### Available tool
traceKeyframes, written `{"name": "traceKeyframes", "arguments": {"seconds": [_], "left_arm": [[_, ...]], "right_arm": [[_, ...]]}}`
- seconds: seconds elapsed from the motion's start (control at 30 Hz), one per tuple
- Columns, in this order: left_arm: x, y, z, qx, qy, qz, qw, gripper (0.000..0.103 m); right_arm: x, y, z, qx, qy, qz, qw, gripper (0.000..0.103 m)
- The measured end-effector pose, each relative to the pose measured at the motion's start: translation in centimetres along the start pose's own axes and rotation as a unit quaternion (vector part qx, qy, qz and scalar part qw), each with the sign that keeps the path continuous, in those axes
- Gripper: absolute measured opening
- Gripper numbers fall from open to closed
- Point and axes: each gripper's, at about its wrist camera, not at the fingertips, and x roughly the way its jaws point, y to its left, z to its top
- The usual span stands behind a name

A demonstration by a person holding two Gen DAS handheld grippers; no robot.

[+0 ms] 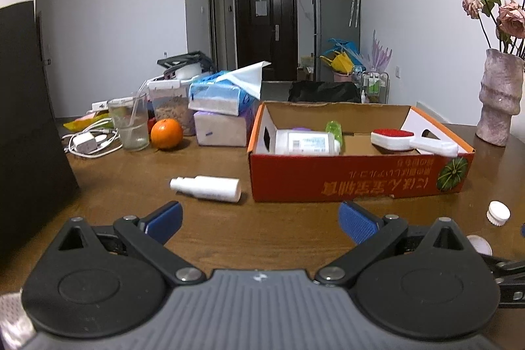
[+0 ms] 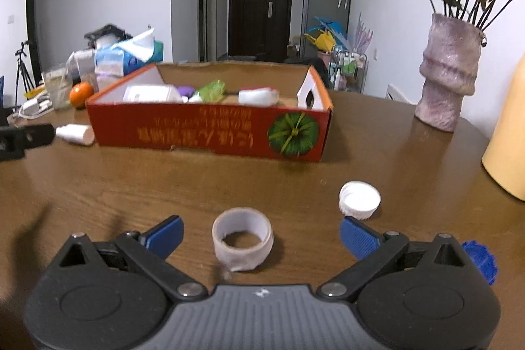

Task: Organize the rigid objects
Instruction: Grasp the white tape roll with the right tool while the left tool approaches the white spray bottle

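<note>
two wide-open, empty grippers (left gripper (image 1: 261,220), right gripper (image 2: 261,235)), one tape roll (image 2: 242,243), one white cap (image 2: 360,200), one red box (image 2: 210,133)

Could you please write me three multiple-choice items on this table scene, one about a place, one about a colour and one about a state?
1. Where does the roll of tape lie?
A. inside the cardboard box
B. on the table between the open fingers of the right gripper
C. beside the vase

2. What colour is the outside of the cardboard box?
A. red
B. blue
C. white

3. How is the white spray bottle placed?
A. upright on the table
B. on its side inside the box
C. on its side on the table, left of the box

Answers:
1 B: the right wrist view shows the tape on the table between the fingers of the right gripper.
2 A: its front wall is red with orange print.
3 C: the left wrist view shows it lying flat on the wood, outside the box.
</note>
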Motion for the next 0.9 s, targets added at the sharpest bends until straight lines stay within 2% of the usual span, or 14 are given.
{"name": "traceKeyframes", "arguments": {"seconds": [0.1, 0.23, 0.27, 0.3, 0.33, 0.5, 0.9], "left_arm": [[-0.3, 0.6, -0.4, -0.005, 0.003, -0.004, 1.0, 0.103], [-0.2, 1.2, -0.3, -0.013, 0.005, -0.008, 0.9999, 0.103], [-0.1, 1.4, -0.3, -0.015, 0.006, -0.009, 0.9998, 0.103], [0.0, 1.5, -0.3, -0.016, 0.008, -0.012, 0.9998, 0.103], [0.2, 1.6, -0.3, -0.016, 0.009, -0.014, 0.9997, 0.103], [1.1, 2.8, -0.4, -0.011, 0.008, -0.007, 0.9999, 0.103], [4.8, 8.4, -0.3, -0.028, 0.028, -0.003, 0.9992, 0.103]], "right_arm": [[0.9, 0.4, -0.4, -0.002, 0.007, 0.005, 1.0, 0.086], [1.9, 0.3, -0.5, 0.011, 0.005, -0.002, 1.0, 0.077], [2.1, 0.2, -0.5, 0.017, 0.008, -0.001, 1.0, 0.069], [2.3, 0.0, -0.5, 0.021, 0.011, 0.001, 1.0, 0.054], [2.5, -0.1, -0.5, 0.024, 0.017, 0.007, 1.0, 0.044], [2.1, -0.4, -0.6, 0.03, 0.009, 0.013, 0.999, 0.042], [2.0, -2.0, -0.1, 0.066, -0.014, -0.017, 0.998, 0.042]]}}
